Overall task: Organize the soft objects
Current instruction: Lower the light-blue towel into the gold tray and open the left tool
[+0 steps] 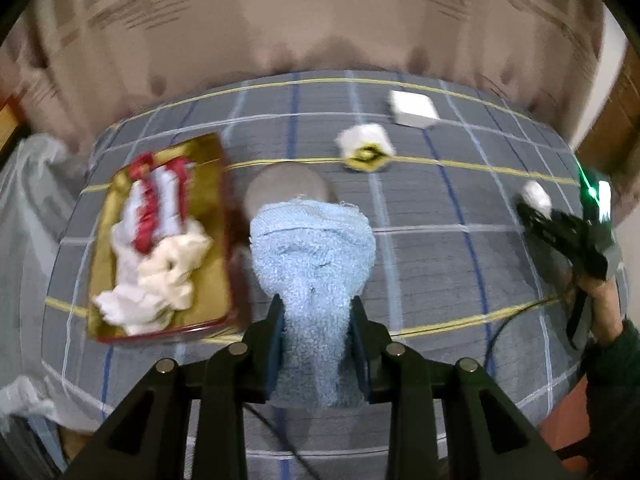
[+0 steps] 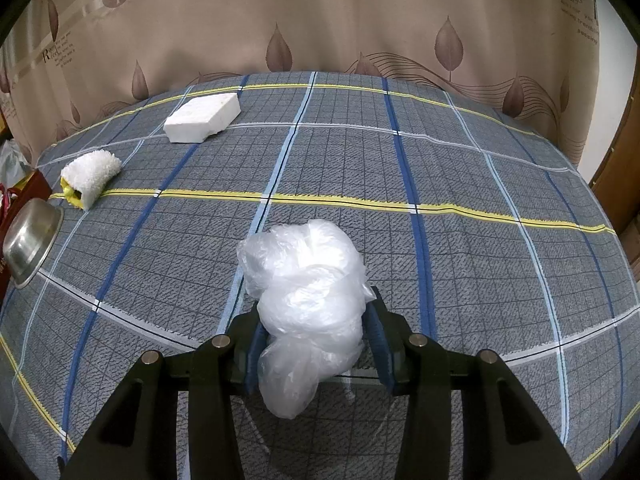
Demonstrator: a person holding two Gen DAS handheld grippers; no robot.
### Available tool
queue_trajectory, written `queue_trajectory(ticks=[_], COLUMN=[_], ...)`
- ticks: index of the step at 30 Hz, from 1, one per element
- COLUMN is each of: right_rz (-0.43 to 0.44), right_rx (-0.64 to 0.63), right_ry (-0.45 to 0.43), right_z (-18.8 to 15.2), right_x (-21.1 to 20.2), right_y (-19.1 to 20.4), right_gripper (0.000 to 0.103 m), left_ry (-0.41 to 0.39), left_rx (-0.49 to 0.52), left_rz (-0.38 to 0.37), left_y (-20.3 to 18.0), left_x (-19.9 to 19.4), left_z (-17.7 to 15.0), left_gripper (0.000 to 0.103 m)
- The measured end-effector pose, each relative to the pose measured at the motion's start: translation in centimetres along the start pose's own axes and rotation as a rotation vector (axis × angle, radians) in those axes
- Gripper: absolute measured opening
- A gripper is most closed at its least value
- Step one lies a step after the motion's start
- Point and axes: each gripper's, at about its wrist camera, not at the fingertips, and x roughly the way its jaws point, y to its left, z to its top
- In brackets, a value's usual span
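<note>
Left wrist view: I have the left hand-held gripper (image 1: 316, 344) clamped on the blue towel (image 1: 312, 256), which bulges out ahead of the pads toward 12 o'clock. The gold tray (image 1: 212, 160) lies at about 10 o'clock from the towel, just beside it, its long axis running near 12 to 6. It already carries a red-and-white cloth (image 1: 154, 200) and a cream cloth (image 1: 176, 264). A steel bowl (image 1: 280, 184) sits at 12, partly hidden behind the towel. My judgement: the drop calls for a short shift toward 10 o'clock, and this hand is far nearer the tray. The frame is blurred.

Right wrist view: the right hand-held gripper (image 2: 316, 348) is closed on the plastic bag (image 2: 304, 280), a crumpled wad between the pads, over the plaid bed cover (image 2: 480, 248). The tray edge shows only at 9 to 10 o'clock, well apart. A white mop pad (image 2: 94, 174) and a foam block (image 2: 204, 118) lie at 10 to 11.
</note>
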Motion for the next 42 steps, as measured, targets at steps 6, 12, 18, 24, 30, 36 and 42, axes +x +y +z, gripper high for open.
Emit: queue_trajectory(ticks=[6,12,18,24,30,36,42], right_rz=[-0.002,-0.007,-0.01,-0.011,-0.013,-0.014,-0.015], right_rx=[-0.002,-0.004,-0.004,-0.003,-0.004,-0.004,-0.004], right_ry=[0.0,0.0,0.001,0.001,0.001,0.002,0.001], right_z=[0.0,0.0,0.0,0.0,0.0,0.1,0.1], right_x=[0.0,0.1,0.1,0.1,0.1,0.1,0.2], right_y=[0.0,-0.1,-0.1,-0.1,-0.3,-0.3,-0.3], right_gripper=[0.042,0.042,0.043,0.044,0.045,0.045,0.045], left_ry=[-0.017,-0.054,-0.079,-0.06,-0.021,-0.005,0.048], left_rx=[-0.1,-0.175,-0.243,-0.281,-0.286,-0.278,-0.272], left_rz=[0.078,0.15,0.213,0.251,0.227,0.224,0.237], left_y=[5.4,10.2,14.6,17.6,18.2,18.2,18.6], left_x=[-1.0,-2.1,-1.8,0.3,3.0,5.1,7.3], left_z=[0.5,1.8,3.3,4.3,3.7,4.0,4.2], left_gripper=[0.03,0.03,0.03,0.03,0.03,0.03,0.035])
